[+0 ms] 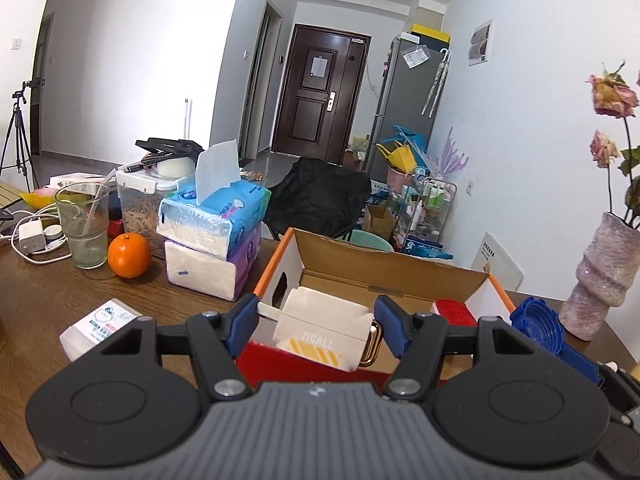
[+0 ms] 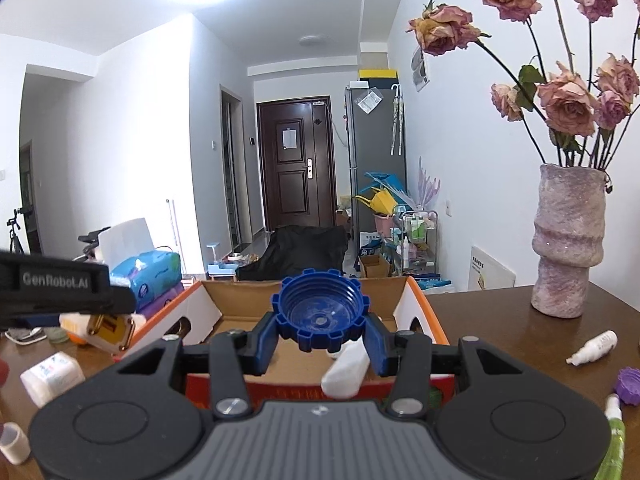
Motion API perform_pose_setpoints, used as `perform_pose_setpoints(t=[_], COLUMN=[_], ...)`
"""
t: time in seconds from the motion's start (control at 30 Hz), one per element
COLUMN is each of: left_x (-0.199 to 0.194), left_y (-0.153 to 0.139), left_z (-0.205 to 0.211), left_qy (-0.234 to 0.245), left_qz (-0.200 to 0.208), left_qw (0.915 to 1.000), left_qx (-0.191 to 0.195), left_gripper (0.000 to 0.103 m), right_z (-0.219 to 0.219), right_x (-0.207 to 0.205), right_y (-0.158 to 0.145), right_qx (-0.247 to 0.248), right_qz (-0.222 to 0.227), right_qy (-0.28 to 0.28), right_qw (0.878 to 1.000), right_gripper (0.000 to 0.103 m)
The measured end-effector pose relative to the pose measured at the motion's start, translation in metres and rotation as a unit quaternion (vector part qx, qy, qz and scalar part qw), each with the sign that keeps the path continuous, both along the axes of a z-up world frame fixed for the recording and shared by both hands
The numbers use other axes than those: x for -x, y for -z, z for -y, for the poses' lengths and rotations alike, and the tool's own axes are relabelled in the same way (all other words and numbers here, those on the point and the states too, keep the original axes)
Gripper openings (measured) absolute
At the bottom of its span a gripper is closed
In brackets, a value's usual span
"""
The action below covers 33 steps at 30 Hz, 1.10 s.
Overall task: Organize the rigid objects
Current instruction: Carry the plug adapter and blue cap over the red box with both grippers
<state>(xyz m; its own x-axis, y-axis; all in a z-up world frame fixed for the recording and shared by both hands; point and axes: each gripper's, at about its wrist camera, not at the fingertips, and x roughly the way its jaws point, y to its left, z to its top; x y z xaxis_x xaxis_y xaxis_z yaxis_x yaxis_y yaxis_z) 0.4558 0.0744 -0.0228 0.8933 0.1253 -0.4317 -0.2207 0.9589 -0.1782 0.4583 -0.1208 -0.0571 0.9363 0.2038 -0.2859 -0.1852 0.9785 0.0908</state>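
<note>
Both loads held over the open cardboard box [image 2: 224, 304], ready for the drop. Left gripper [image 1: 316, 326] clamped on a white mug [image 1: 320, 330] with a gold handle, carried on its side, handle toward the right-hand jaw, hovering above the box's near red wall [image 1: 304, 368]. Right gripper [image 2: 322, 340] closed narrow on a blue ribbed cap [image 2: 322, 312], hollow side facing the camera, poised above the box floor just past a white bottle [image 2: 346, 370] lying at 5 o'clock of the cap. Best done one at a time: mug lowered first toward the 9 o'clock corner, kept off the wall, jaws eased only once it rests (a ceramic piece dropped from height could chip, probably). Cap then set toward 12 o'clock, clear of the bottle.
</note>
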Motion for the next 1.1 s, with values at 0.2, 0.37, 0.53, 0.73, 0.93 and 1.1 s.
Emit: perform_pose_setpoints(t=[0.2,0.37,0.53,0.73,0.93,1.1], left_x=[-0.022,-0.041,-0.056,-0.076,-0.093,-0.108], left_y=[0.000,0.001,0.001,0.004,0.011,0.020], left_z=[-0.005,-0.011,-0.016,-0.020,-0.021,-0.019], left_qy=[-0.004,-0.009,-0.008,-0.011,-0.011,-0.007], left_qz=[0.002,0.001,0.003,-0.002,-0.011,-0.021], left_qw=[1.0000,0.9999,0.9999,0.9998,0.9995,0.9990], left_qx=[-0.006,-0.006,-0.008,-0.018,-0.027,-0.038], left_gripper=[0.065,0.065,0.065,0.065,0.065,0.065], right_z=[-0.005,-0.010,-0.011,-0.014,-0.019,-0.023], right_x=[-0.024,-0.041,-0.057,-0.077,-0.096,-0.107], right_y=[-0.003,-0.006,-0.007,-0.005,-0.002,0.002], right_qx=[-0.008,-0.002,-0.001,0.008,0.016,0.026], right_qz=[-0.009,-0.007,-0.009,-0.020,-0.038,-0.047], right_qy=[-0.003,-0.002,0.005,0.004,0.005,-0.004], right_qw=[1.000,1.000,1.000,1.000,0.999,0.999], right_gripper=[0.045,0.045,0.045,0.045,0.045,0.045])
